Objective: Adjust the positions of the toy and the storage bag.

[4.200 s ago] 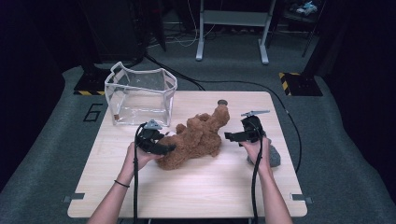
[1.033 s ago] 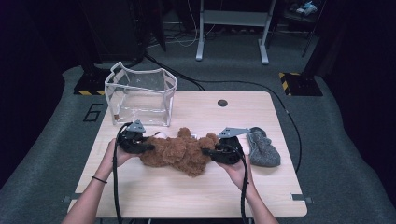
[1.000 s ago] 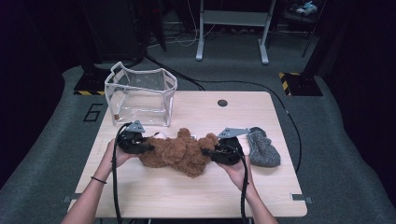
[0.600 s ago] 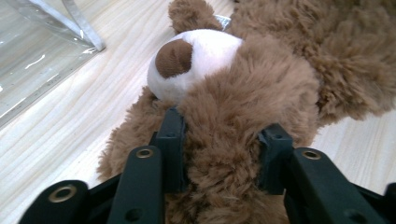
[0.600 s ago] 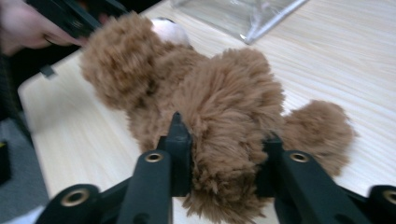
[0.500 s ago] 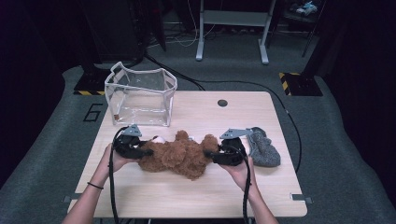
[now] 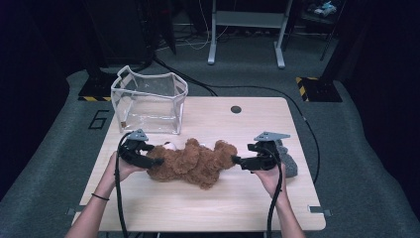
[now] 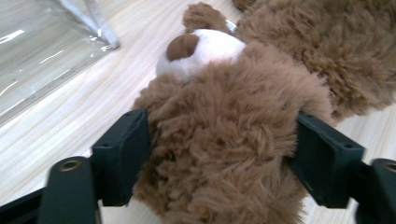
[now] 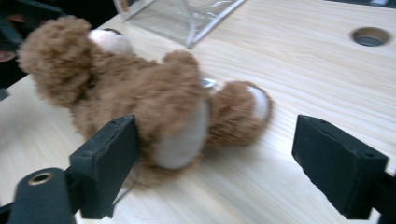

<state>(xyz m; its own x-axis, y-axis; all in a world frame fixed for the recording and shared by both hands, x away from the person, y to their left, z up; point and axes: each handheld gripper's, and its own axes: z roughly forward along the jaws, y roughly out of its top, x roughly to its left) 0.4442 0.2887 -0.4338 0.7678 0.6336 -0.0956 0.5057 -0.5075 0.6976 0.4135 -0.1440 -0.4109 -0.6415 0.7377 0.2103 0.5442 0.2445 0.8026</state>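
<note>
I see the brown teddy bear [image 7: 190, 163] lying on the desk [image 7: 237, 208], near the clear plastic bag [image 7: 148, 101]. My left claw [image 7: 157, 161] has just been opening; its jaws flank the bear's furry head. My right claw [image 7: 236, 160] has been opening too and stands spread beside the bear's foot.

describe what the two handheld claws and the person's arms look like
Both claws, left and right, are black, each with two blocky, flat-faced black jaws. A grey three-cornered plate sits on top of each, and a black cable trails from each back toward the person. The forearms are bare, with no sleeves in view; a thin dark band circles the left wrist.
</note>
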